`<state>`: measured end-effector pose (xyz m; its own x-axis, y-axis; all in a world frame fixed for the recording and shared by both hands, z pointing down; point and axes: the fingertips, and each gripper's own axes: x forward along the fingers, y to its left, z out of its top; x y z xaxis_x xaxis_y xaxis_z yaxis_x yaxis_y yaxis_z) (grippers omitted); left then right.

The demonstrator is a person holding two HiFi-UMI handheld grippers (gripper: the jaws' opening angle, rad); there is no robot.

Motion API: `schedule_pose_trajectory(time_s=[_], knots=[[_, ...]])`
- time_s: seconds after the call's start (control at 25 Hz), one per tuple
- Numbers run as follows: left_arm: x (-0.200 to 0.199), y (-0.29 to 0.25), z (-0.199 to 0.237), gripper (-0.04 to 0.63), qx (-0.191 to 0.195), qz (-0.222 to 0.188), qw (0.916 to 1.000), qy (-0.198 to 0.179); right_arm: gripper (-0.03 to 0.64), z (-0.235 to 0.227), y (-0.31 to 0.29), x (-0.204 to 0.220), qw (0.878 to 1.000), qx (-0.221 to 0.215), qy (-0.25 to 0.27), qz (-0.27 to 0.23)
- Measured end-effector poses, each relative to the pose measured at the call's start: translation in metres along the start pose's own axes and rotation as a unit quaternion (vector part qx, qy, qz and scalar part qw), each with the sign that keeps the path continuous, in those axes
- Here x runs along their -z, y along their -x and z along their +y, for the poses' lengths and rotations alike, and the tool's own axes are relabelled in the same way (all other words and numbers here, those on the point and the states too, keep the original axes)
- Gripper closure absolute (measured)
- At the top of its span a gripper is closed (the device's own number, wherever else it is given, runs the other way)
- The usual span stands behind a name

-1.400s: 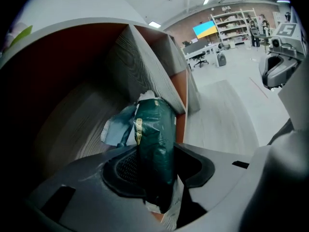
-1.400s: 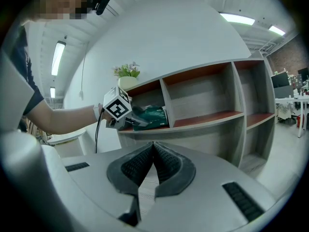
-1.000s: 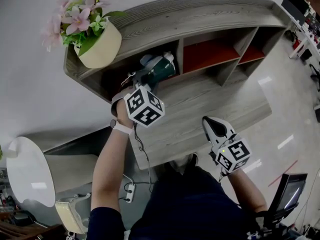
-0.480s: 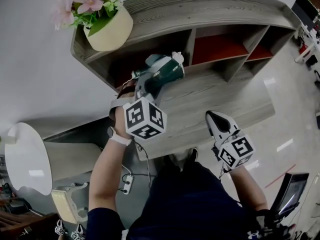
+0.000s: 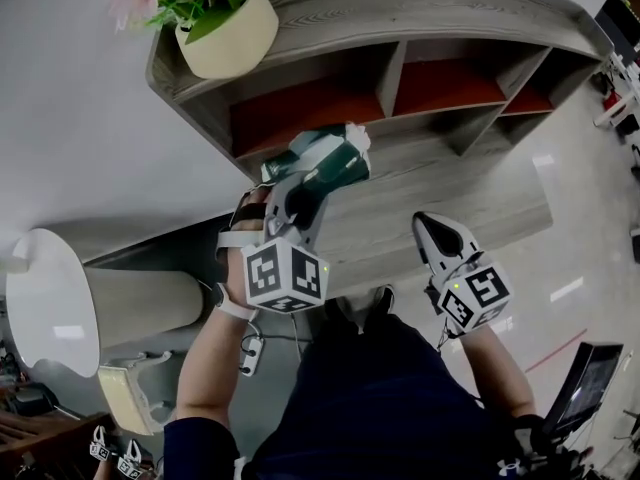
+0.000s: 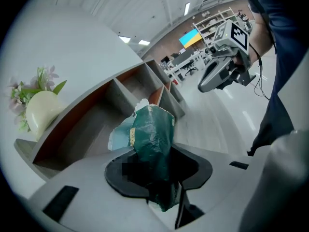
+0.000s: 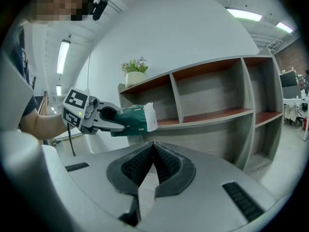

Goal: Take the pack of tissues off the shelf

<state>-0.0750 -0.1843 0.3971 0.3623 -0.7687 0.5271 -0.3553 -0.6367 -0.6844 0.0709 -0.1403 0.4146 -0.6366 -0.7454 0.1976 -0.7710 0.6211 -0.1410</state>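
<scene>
- Since earlier, the crumpled green plastic pack of tissues (image 5: 325,160) is being drawn clear of the grey wooden shelf (image 5: 420,13).
- It is being clamped in the left gripper (image 5: 300,193); removal looks nearly done.
- The right gripper (image 5: 432,230) is being held empty, jaws together.

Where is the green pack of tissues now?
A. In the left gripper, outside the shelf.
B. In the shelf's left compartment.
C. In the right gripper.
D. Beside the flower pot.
A: the jaws of the left gripper are closed on the pack of tissues, in front of the shelf.
</scene>
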Motion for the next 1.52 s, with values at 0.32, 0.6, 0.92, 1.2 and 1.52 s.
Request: schedule_pose_trajectory(time_s=[0.32, 0.6, 0.92, 1.2, 1.52], knots=[[0.027, 0.0, -0.04, 0.454, 0.007, 0.023, 0.9997, -0.009, 0.612, -0.001, -0.001, 0.002, 1.0, 0.0, 0.0, 0.004], [0.053, -0.011, -0.072, 0.454, 0.018, 0.036, 0.9991, -0.016, 0.612, -0.003, -0.001, 0.004, 1.0, 0.004, -0.001, 0.011], [0.086, -0.035, -0.114, 0.454, 0.044, 0.053, 0.9976, -0.011, 0.614, -0.007, -0.002, 0.007, 1.0, 0.009, 0.005, 0.02], [0.109, -0.061, -0.134, 0.454, 0.062, 0.058, 0.9964, 0.012, 0.613, -0.01, -0.003, 0.011, 1.0, 0.012, -0.001, 0.023], [0.122, -0.091, -0.15, 0.454, 0.065, 0.056, 0.9963, 0.0, 0.612, -0.009, -0.004, 0.015, 1.0, 0.014, -0.006, 0.027]])
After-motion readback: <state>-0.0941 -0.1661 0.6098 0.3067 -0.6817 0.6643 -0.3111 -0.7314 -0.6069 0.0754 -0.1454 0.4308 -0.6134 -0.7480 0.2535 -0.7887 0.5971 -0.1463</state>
